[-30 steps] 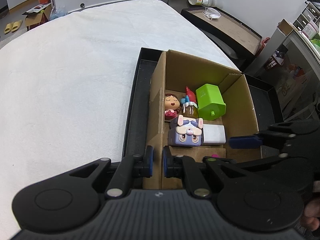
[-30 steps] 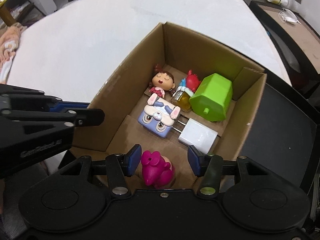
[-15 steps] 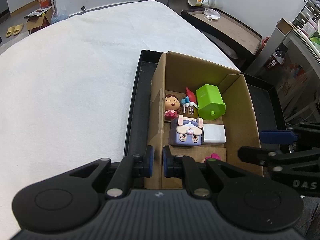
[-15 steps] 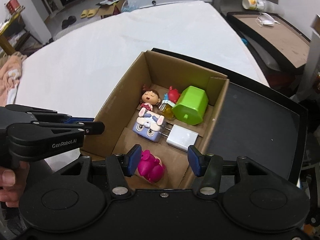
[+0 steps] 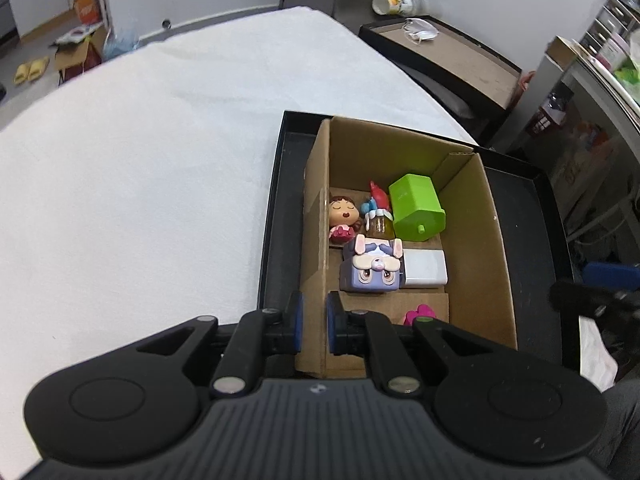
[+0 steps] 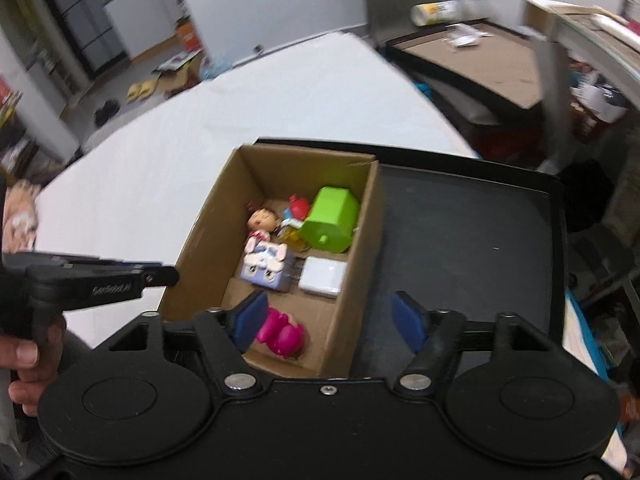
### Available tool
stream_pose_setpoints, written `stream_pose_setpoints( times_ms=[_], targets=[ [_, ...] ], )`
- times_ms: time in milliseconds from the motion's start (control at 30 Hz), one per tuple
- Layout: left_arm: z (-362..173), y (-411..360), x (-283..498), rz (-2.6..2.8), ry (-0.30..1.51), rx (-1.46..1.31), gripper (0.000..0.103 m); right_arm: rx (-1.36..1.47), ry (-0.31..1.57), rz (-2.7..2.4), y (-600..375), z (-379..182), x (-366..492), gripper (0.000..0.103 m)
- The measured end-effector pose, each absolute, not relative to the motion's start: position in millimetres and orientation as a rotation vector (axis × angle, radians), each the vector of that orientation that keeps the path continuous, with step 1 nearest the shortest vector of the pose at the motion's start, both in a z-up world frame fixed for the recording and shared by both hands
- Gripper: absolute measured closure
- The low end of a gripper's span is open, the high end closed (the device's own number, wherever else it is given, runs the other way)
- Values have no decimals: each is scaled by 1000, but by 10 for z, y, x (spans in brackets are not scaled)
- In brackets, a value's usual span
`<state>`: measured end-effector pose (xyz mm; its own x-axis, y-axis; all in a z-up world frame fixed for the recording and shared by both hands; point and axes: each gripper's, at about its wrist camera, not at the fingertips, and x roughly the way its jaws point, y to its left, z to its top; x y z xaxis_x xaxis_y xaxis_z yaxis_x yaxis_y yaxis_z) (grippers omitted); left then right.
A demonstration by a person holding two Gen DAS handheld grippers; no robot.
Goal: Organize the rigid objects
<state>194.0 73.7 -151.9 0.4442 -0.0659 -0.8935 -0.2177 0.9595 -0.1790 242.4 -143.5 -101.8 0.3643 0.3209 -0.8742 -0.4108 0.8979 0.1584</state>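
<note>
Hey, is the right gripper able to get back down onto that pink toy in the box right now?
Probably yes: the right gripper is open above the pink toy, nothing covering it.

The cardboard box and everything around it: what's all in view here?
cardboard box: one, brown, in a black tray on a white table
green block: one, box's far end
sleeping-face doll: one, far left corner
red-topped bottle: one, beside the doll
rabbit cube: one, purple, middle
charger: one, white, right of the cube
pink toy: one, near end
left gripper: shut on the box's left wall
right gripper: just opened, empty
</note>
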Motion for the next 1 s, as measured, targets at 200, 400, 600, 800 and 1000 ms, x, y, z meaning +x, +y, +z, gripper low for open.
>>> stream_pose_setpoints(
  times_ms=[200, 400, 600, 800, 1000],
  targets=[
    [-1331, 718, 1858, 92, 1130, -255, 91, -44, 1066, 400, -1647, -920, 2382, 17],
    [-1098, 612, 1758, 55, 1111, -226, 69, 11, 1029, 353, -1810, -810, 2284, 9],
    [-804, 475, 1631, 5, 1043, -189, 36, 55, 965, 319, -1922, -617, 2108, 0],
    [-538, 407, 1469, -25, 985, -177, 21, 87, 910, 268, -2031, -442, 1930, 0],
    [-293, 379, 1264, -23, 943, -171, 15, 100, 874, 242, -2084, -293, 1762, 0]
  ],
)
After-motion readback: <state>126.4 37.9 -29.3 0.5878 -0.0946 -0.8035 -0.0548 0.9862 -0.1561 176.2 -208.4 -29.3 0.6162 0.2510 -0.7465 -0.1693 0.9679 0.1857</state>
